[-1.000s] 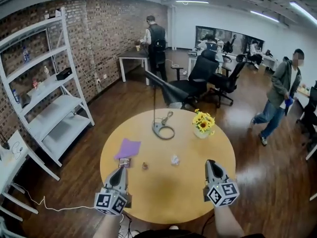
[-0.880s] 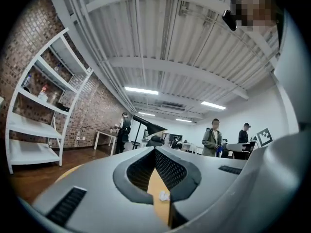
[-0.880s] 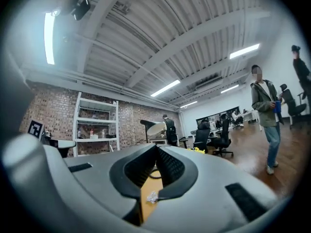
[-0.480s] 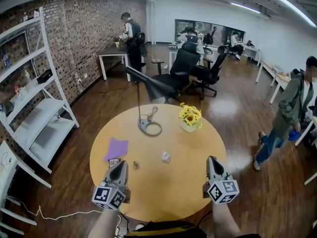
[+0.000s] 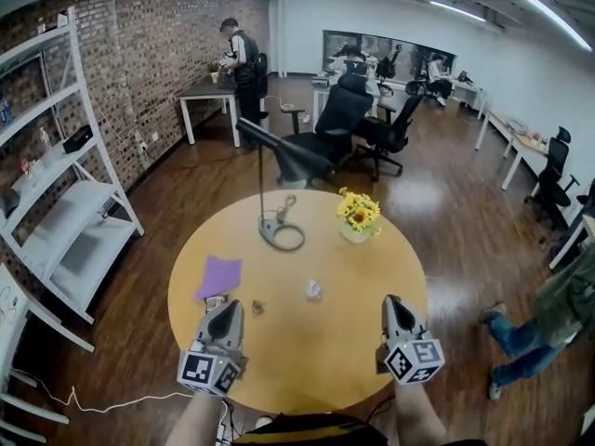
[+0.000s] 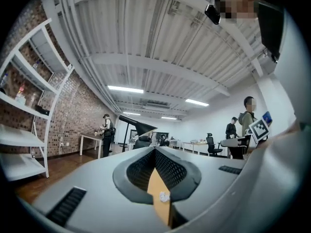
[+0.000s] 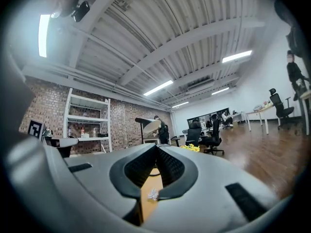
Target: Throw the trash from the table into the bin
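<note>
Crumpled paper ball (image 5: 314, 290) lies on the tabletop (image 5: 307, 370), ahead of and between left gripper (image 5: 226, 307) and right gripper (image 5: 392, 301); both jaws clenched, empty, about equally near.

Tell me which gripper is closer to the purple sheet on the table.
Left. The left gripper is just short of the purple sheet, on its near side; the right gripper is well off to the sheet's right, over the other half of the table.

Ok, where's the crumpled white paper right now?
Head view: the crumpled white paper lies mid-table, nearer than the flower pot, right of the small brown scrap.
</note>
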Motion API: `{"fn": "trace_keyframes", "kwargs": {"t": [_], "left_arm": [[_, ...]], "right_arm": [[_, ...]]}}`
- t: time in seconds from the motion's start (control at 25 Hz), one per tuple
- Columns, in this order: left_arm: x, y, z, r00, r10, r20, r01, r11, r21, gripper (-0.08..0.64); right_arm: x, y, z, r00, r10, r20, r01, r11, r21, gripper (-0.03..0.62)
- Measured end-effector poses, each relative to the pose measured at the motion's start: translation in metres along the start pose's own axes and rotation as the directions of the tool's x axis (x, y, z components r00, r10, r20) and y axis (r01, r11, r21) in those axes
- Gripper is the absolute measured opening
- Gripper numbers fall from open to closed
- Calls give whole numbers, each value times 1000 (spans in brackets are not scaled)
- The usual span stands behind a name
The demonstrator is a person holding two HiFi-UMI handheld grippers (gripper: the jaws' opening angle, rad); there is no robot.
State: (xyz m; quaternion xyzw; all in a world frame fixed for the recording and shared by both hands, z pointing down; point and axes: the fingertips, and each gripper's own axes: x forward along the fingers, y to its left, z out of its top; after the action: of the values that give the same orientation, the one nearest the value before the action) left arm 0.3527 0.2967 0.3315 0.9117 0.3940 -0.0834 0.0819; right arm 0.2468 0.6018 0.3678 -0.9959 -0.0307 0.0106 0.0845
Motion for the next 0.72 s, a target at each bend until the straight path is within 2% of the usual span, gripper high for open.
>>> {"fn": "trace_keyframes", "kwargs": {"t": [0.16,0.52,0.64,0.72], "left_arm": [[-8,15,-6,999,46,2,-46,998,-51,2],[-9,24,-16,994,101,-33,-102,993,-61,3],[-4,22,-26,992,110,-58,-114,992,-59,57],[-2,21,-32,991,117,-67,-121,991,-56,63]], "right_arm": [[2,4,-6,1000,12,-13,-11,1000,3,4],[10,0,-12,999,33,-34,-33,999,16,5],[12,-6,-14,999,37,-39,-36,999,18,5],[14,-11,-16,998,39,-45,-38,999,19,5]]}}
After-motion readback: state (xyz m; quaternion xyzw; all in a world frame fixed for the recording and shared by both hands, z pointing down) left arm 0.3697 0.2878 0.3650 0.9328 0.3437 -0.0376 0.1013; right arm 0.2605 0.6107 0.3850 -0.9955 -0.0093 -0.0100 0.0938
